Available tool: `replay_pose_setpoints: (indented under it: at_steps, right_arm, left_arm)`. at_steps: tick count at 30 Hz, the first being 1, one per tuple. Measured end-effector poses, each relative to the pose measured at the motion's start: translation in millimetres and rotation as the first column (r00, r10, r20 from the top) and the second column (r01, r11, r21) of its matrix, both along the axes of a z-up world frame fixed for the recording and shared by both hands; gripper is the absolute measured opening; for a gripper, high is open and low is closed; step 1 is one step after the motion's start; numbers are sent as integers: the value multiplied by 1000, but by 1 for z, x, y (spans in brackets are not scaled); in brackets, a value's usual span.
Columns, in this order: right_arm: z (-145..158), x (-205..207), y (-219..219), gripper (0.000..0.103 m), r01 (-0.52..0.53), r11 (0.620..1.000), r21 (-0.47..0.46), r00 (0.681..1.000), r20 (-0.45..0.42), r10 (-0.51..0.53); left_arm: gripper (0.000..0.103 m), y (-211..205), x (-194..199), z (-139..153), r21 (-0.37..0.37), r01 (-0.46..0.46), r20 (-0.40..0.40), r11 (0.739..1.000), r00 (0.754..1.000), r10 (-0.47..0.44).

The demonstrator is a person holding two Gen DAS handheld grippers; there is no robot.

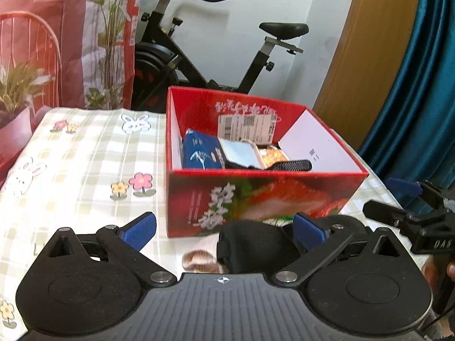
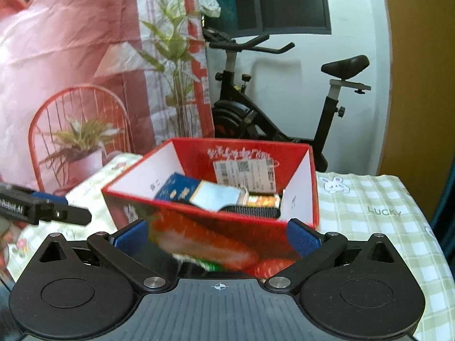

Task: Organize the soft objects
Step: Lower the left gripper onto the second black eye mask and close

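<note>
A red cardboard box (image 1: 256, 196) (image 2: 199, 236) stands open on the checked tablecloth (image 1: 85, 156). It holds a blue packet (image 1: 203, 153), a pale pack (image 1: 239, 152), an orange packet (image 1: 273, 155) and a black strap (image 1: 293, 165). In front of the box lie a black cloth bundle (image 1: 256, 244) and a beige knitted piece (image 1: 199, 260). My left gripper (image 1: 224, 231) is open wide. The black bundle sits between its fingers, close to the right pad (image 1: 308, 231). My right gripper (image 2: 217, 238) also stands open, just before the box's front wall. A dark blurred shape (image 2: 159, 255) lies low between its fingers.
An exercise bike (image 1: 216, 56) stands behind the table, with a pink printed backdrop (image 1: 57, 42) to its left. A wooden door (image 1: 369, 42) and a teal curtain (image 1: 421, 85) are at the right. The table's right edge (image 2: 426, 227) is near. Each gripper shows in the other's view.
</note>
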State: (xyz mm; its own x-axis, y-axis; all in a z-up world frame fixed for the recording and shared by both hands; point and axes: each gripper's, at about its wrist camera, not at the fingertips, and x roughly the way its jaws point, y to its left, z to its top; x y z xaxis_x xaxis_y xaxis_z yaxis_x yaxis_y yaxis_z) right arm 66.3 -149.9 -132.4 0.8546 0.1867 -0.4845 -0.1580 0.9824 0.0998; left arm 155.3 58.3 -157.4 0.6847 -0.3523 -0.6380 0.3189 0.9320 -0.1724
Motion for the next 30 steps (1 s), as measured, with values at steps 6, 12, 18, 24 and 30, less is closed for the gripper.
replay_pose_setpoints:
  at_steps: [6,12,18,24,30]
  right_arm:
    - [-25,-9,-1,103,22,1000,-2,998,-53,-22]
    - [-44,-17,-10,103,66,998,8,994,-91,-65]
    - [-54,-15,-15,102,77,996,36,990,-124,-72]
    - [-62,-10,-13,99,55,997,54,986,-159,-46]
    - [-66,-8,-12,98,43,997,71,984,-178,-29]
  left_arm:
    - [103,1,-4,-15,-1,3,-32,1000,999,-3]
    - [102,1,-4,-29,-22,21,-75,1000,997,-22]
    - [93,-7,2,-43,-42,46,-104,998,993,-50]
    - [92,-12,21,-53,-75,22,-117,997,993,-30]
    - [74,-26,26,-63,-67,36,-144,997,989,-46]
